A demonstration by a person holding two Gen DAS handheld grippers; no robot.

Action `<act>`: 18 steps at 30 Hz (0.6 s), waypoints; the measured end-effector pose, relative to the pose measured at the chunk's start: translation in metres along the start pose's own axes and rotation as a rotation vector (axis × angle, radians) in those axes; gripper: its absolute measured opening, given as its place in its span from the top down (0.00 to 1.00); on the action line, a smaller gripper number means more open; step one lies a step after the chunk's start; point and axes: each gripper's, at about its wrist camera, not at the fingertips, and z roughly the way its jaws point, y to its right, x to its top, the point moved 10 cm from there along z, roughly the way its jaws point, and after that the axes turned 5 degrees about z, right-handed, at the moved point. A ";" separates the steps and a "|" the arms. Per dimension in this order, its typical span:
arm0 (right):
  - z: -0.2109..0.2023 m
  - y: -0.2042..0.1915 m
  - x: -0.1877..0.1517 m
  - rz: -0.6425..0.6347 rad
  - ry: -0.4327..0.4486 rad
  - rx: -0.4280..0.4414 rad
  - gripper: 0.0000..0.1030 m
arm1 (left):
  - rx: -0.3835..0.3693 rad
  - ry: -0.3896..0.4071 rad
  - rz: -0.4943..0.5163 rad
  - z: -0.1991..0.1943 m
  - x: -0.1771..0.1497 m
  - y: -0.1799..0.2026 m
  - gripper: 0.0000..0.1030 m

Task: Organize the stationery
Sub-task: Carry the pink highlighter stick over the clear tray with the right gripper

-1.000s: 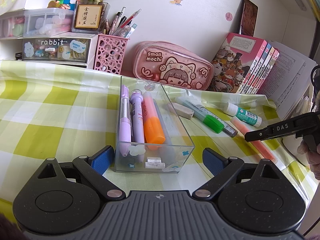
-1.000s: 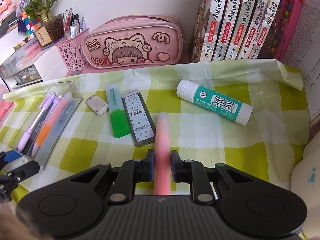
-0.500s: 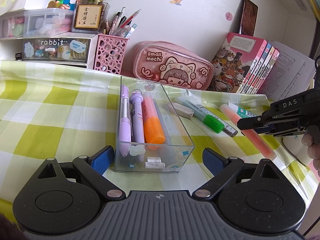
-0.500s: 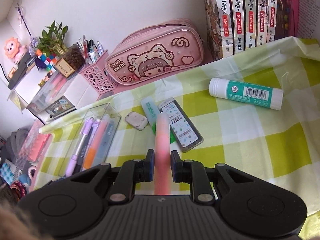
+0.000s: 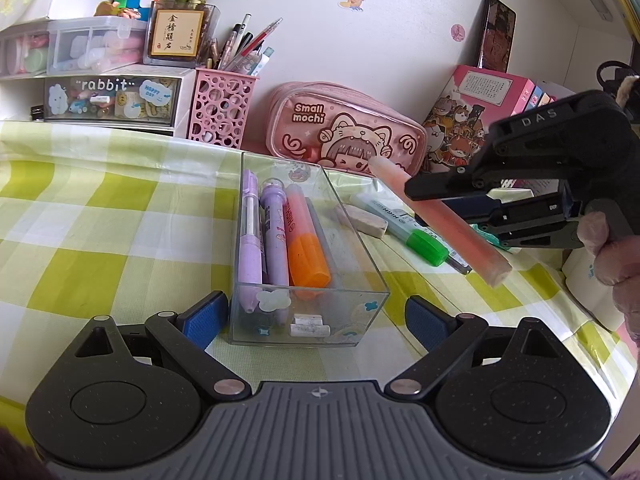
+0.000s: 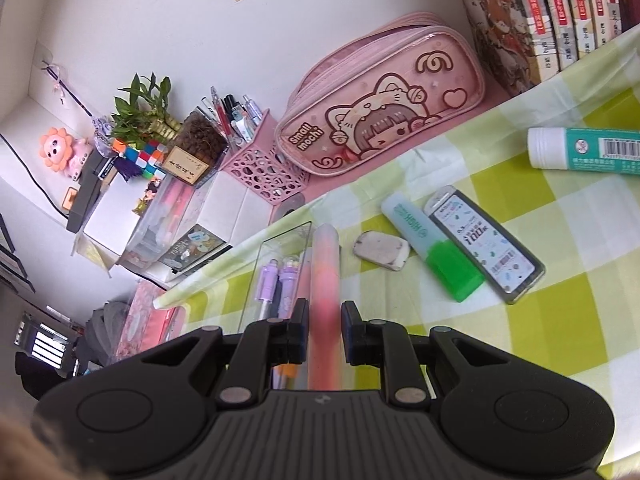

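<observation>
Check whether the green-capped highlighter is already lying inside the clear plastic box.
No, the green-capped highlighter lies on the checked cloth beside the clear plastic box.

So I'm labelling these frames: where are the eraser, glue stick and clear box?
eraser (image 6: 381, 249), right wrist view, top face.
glue stick (image 6: 588, 153), right wrist view, green label.
clear box (image 5: 308, 316), left wrist view, near wall.

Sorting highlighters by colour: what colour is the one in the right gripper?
Pink-orange, a translucent coral highlighter, clamped in the right gripper; clearest in the left wrist view.
</observation>
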 end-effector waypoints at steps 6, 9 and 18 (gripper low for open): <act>0.026 -0.019 -0.001 0.069 -0.045 0.051 0.58 | 0.000 0.000 0.000 0.000 0.000 0.000 0.12; 0.040 -0.026 0.000 0.089 -0.052 0.044 0.58 | 0.000 0.000 0.000 0.000 0.000 0.000 0.12; 0.067 -0.037 0.001 0.153 -0.090 0.030 0.58 | -0.002 0.000 0.000 -0.001 0.000 0.001 0.12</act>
